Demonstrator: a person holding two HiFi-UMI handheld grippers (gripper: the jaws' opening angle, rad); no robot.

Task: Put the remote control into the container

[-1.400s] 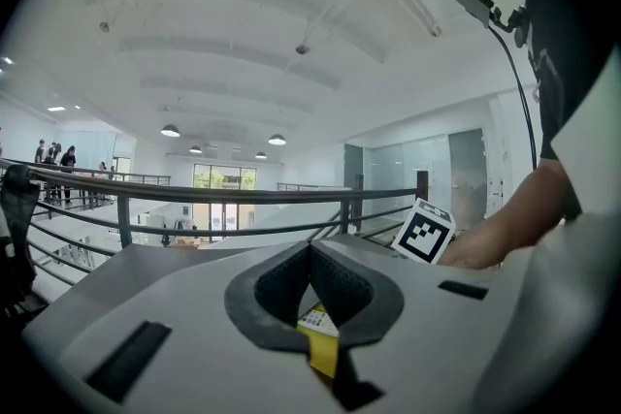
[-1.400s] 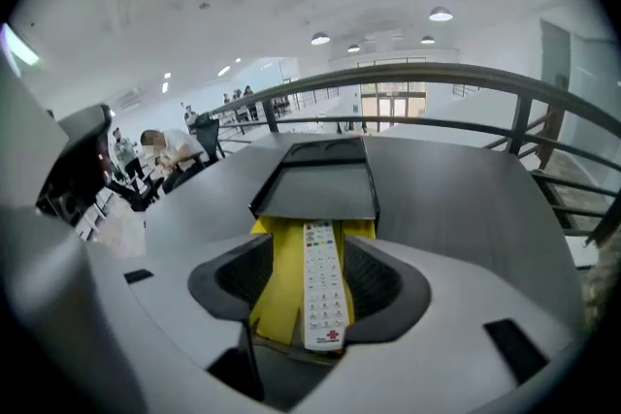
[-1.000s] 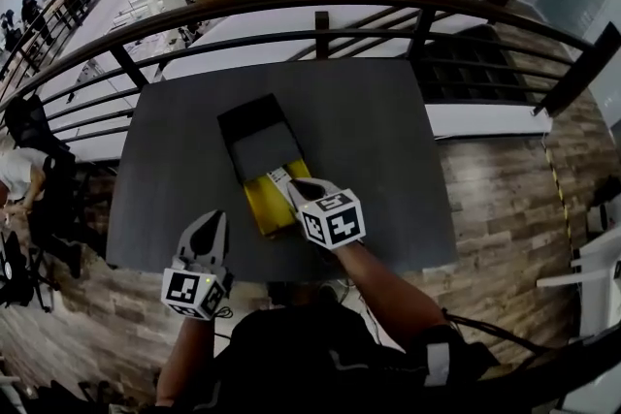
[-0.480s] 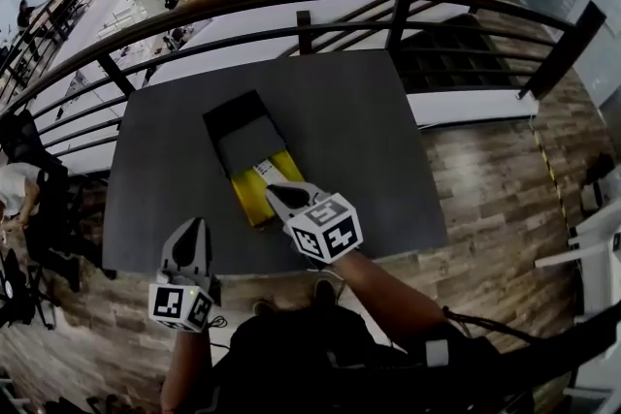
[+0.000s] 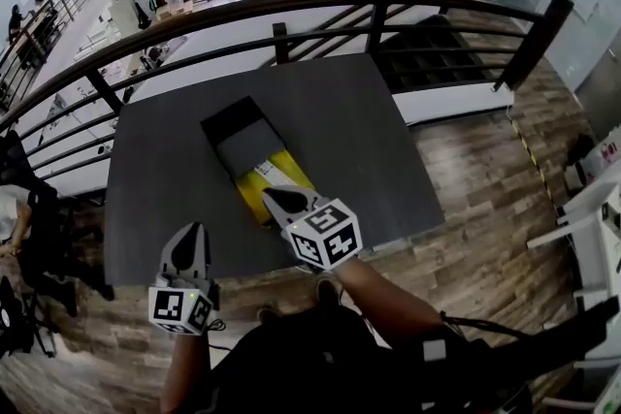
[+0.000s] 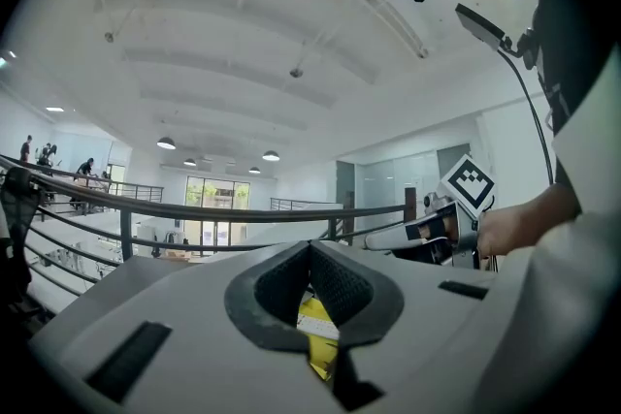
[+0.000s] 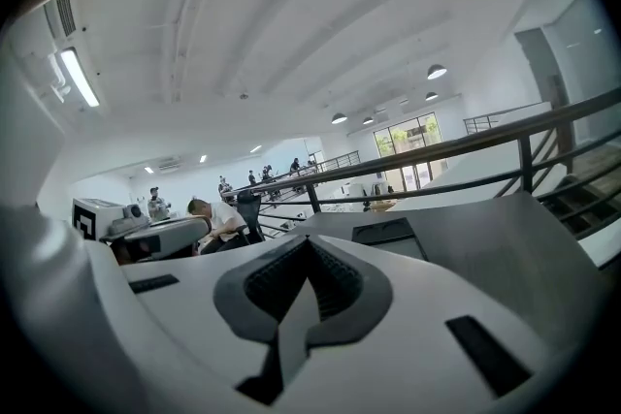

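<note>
The right hand-held gripper (image 5: 275, 199), pressed together and empty, has pulled back — the remote control (image 5: 276, 174) lies ahead inside the container (image 5: 248, 198). Task seems done.

No writing I can read.
Cubes on my left gripper (image 5: 190, 232) and right gripper (image 5: 272, 197) bear only square markers; the remote control's (image 5: 277, 175) marks are too small to read.
</note>
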